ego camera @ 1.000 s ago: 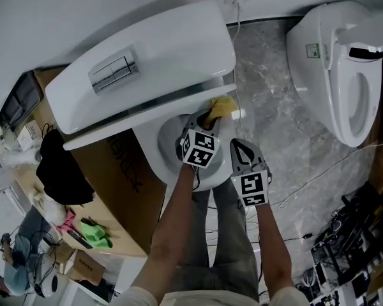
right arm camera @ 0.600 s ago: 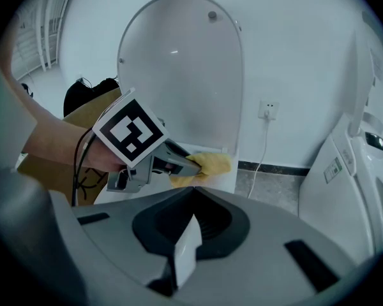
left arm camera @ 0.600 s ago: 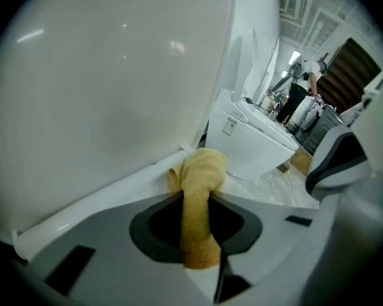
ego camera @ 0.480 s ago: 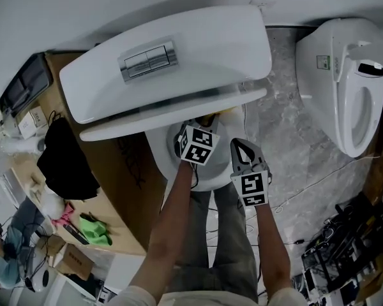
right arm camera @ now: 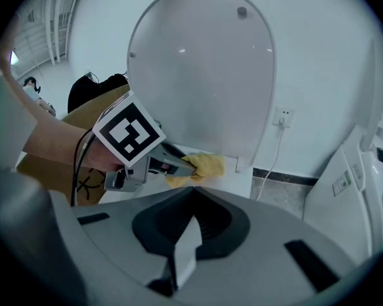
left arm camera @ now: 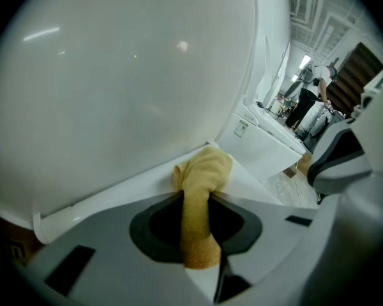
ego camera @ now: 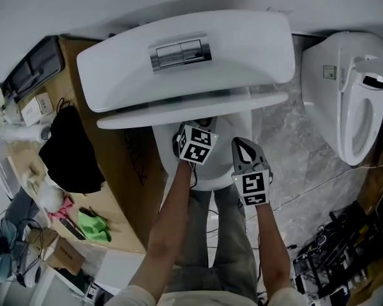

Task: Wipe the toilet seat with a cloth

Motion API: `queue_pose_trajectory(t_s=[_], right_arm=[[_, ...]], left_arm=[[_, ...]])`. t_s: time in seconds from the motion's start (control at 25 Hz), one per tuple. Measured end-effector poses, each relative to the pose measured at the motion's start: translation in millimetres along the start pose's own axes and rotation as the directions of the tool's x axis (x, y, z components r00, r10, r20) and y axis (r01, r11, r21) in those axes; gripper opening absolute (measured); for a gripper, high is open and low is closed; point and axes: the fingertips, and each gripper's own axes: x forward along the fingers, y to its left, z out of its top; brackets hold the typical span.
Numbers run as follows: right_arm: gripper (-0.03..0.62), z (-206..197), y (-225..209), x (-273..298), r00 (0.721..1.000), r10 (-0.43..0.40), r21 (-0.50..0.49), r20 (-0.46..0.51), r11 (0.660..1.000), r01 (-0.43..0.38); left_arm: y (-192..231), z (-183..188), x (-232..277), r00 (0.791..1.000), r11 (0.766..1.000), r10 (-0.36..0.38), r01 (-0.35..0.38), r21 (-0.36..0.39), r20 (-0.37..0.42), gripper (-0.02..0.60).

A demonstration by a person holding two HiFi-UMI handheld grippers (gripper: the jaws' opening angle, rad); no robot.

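Observation:
My left gripper (ego camera: 196, 140) is shut on a yellow cloth (left arm camera: 202, 180), whose bunched end presses on the white toilet seat (left arm camera: 115, 197) just below the raised lid (left arm camera: 127, 88). The right gripper view shows the left gripper (right arm camera: 179, 164) with the cloth (right arm camera: 204, 167) at the foot of the lid (right arm camera: 201, 75). In the head view the cloth is hidden under the lid's edge (ego camera: 198, 104). My right gripper (right arm camera: 194, 189) is shut with nothing in it and hovers over the seat's front (ego camera: 210, 174), just right of the left one.
A second white toilet (ego camera: 351, 101) stands on the marble floor to the right. A cardboard box (ego camera: 124, 190) with a black bundle (ego camera: 70, 158) on it is at the left. Cables (ego camera: 325, 254) lie on the floor. A socket with a cord (right arm camera: 282, 116) is on the wall.
The left gripper has carried the cloth from the seat's right rear corner leftward toward the middle. In the head view the cloth has gone out of sight under the lid. The right gripper stayed put.

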Motion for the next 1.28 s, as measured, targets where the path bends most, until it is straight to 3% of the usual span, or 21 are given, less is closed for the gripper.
queue_pose_trajectory(t_s=[0.64, 1.28], right_arm=[[0.008, 6, 36, 11, 0.998, 0.058, -0.073, -0.009, 0.996, -0.059], [0.008, 5, 65, 13, 0.994, 0.109, -0.134, -0.02, 0.985, -0.111]], left_arm=[[50, -37, -37, 0.996, 0.99, 0.094, -0.094, -0.105, 0.0, 0.097], [87, -78, -75, 0.979, 0.956, 0.203, -0.202, -0.213, -0.015, 0.095]])
